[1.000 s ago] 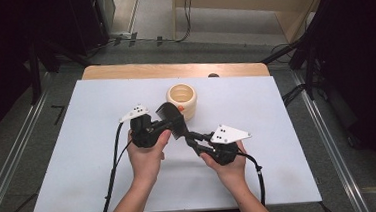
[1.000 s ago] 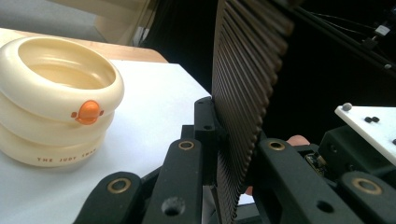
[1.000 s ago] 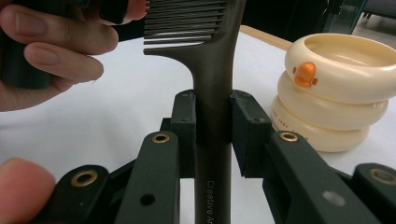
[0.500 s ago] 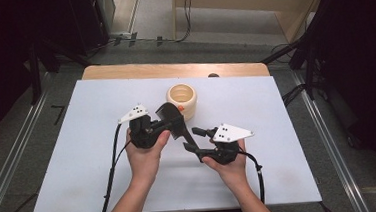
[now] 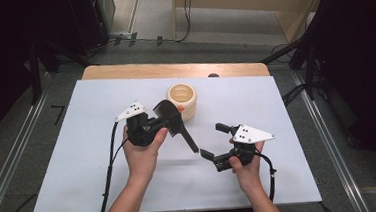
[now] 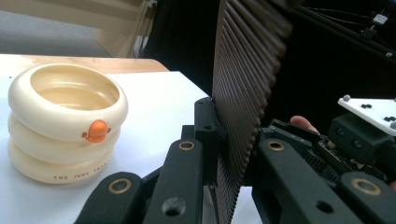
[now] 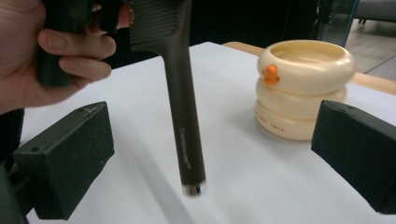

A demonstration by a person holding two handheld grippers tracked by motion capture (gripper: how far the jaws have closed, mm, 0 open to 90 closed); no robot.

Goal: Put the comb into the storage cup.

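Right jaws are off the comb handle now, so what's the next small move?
Probably carry the comb toward the cream holder: the left gripper clamps its toothed head alone, handle hanging free, while the right gripper, jaws just opened, stands clear of it.

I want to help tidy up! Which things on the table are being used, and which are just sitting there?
Being used:
- dark comb, clamped in the left gripper
- right gripper, jaws just opened, nothing between them

Just sitting there:
- cream ringed cup with an orange duck mark
- white table
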